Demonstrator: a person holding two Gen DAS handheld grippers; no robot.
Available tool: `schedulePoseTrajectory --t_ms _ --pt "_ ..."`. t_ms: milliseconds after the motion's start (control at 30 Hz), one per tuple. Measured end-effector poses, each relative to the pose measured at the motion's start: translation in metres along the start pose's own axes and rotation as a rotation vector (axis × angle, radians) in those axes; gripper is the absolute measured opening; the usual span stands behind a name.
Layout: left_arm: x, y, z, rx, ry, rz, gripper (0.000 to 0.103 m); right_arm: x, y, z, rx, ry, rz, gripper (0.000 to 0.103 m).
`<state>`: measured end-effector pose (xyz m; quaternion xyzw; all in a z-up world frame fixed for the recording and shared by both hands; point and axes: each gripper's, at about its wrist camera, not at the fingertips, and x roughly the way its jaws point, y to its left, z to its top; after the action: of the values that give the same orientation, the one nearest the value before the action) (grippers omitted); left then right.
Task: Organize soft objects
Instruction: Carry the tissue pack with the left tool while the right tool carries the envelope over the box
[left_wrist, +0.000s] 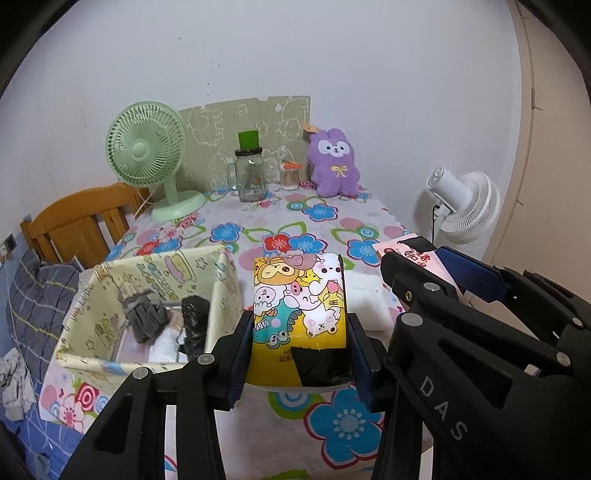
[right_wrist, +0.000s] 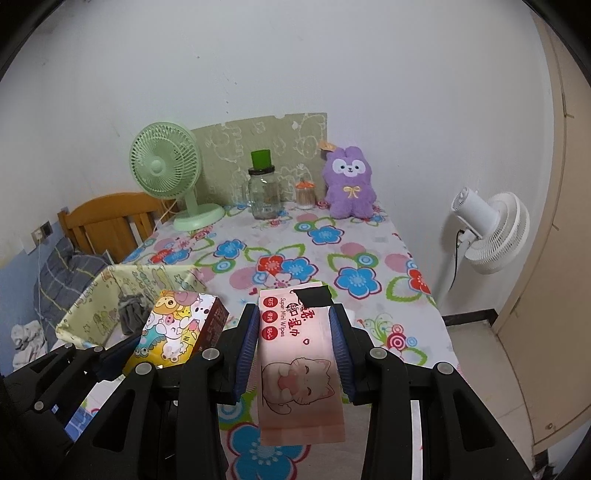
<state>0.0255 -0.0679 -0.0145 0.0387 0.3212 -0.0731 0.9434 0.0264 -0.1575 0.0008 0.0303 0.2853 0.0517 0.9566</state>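
Left tongs (left_wrist: 300, 354): pinching a yellow cartoon tissue pack (left_wrist: 299, 314) between the blue pads, the pack standing lengthwise out from the jaws, clear of the cloth below.
Right tongs (right_wrist: 294, 354): clamped on a pink wet-wipes pack (right_wrist: 299, 365), a cat drawn on its near half and a black patch on its far end; the pack juts past the pads both ways.
Side by side: the two pairs of tongs hang close together, the tissue pack to the left of the wipes pack.
Fabric bin (left_wrist: 147, 314): pale yellow, open-topped, just left of the tissue pack at the counter's left edge; a grey cloth bundle (left_wrist: 146, 317) and a black packet (left_wrist: 194, 325) lie inside.
Counter (left_wrist: 295, 221): covered by a flowered cloth; a white folded pad (left_wrist: 365, 299) lies under the held packs.
Far end: green desk fan (left_wrist: 147, 155), glass jar with green cap (left_wrist: 251, 173), small tub of cotton swabs (left_wrist: 290, 175), purple plush rabbit (left_wrist: 334, 162), against a white wall.
Room: white standing fan (right_wrist: 491, 232) to the right, wooden headboard (left_wrist: 77, 221) and checked bedding (left_wrist: 33, 291) to the left.
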Motion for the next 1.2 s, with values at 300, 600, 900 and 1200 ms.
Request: schedulePoseTrajectory --t_ms 300,600,900,1200 --pt "-0.009 0.024 0.016 0.007 -0.021 0.013 0.049 0.0 0.027 0.02 -0.019 -0.007 0.007 0.042" --pt "-0.005 0.055 0.027 0.002 -0.024 0.015 0.049 0.015 0.057 0.036 -0.031 0.005 0.031 0.042" --pt "0.001 0.09 0.033 -0.025 -0.018 0.04 0.049 0.035 0.09 0.047 -0.061 0.024 0.068 0.042" --pt "0.014 0.128 0.034 -0.048 -0.001 0.071 0.049 0.062 0.125 0.053 -0.085 0.051 0.106 0.042"
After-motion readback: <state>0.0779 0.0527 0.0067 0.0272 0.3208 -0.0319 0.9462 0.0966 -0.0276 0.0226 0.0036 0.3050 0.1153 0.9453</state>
